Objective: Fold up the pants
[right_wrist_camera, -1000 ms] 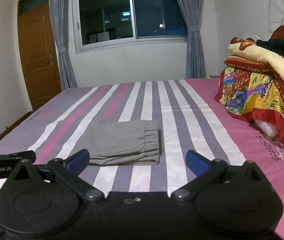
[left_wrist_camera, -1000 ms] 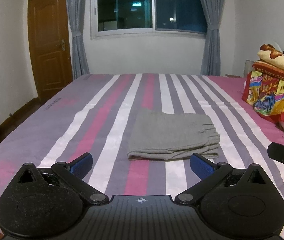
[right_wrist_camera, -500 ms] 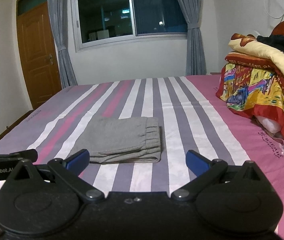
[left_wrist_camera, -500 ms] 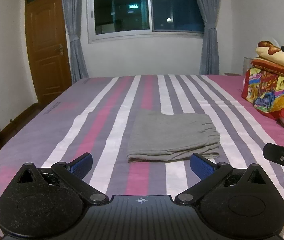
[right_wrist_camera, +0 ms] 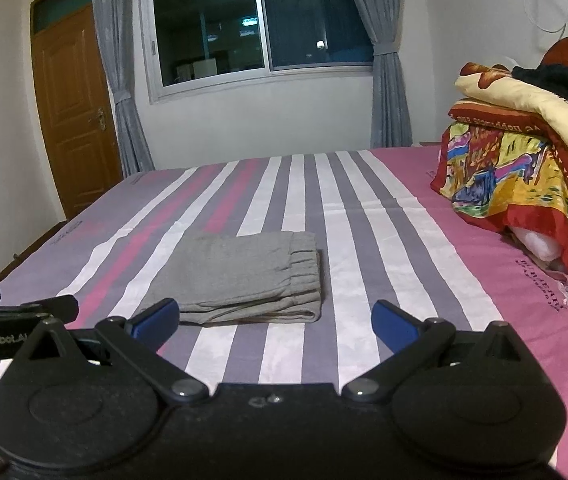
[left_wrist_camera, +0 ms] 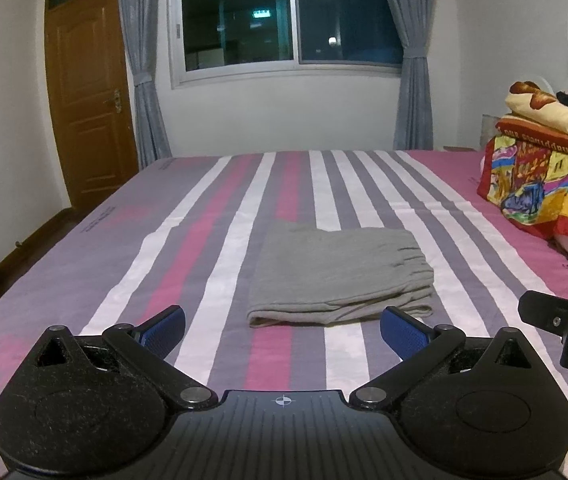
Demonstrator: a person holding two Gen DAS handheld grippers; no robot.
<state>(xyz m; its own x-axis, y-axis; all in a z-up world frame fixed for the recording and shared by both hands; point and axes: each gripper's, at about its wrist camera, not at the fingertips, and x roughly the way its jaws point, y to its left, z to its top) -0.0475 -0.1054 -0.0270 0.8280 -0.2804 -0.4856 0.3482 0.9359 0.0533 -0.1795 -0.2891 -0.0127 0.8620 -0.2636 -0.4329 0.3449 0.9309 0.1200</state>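
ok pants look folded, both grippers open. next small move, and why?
Probably keep both grippers back and stop. The grey pants lie as a compact folded stack on the striped bed, waistband edges lined up; the left gripper and right gripper are open, empty and clear of the cloth.

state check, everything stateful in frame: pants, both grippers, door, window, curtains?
pants: folded into a flat stack on the bed, nothing touching them
left gripper: open, empty, short of the pants
right gripper: open, empty
door: closed
window: looks closed, dark outside
curtains: drawn aside
blankets: piled at the bed's right side
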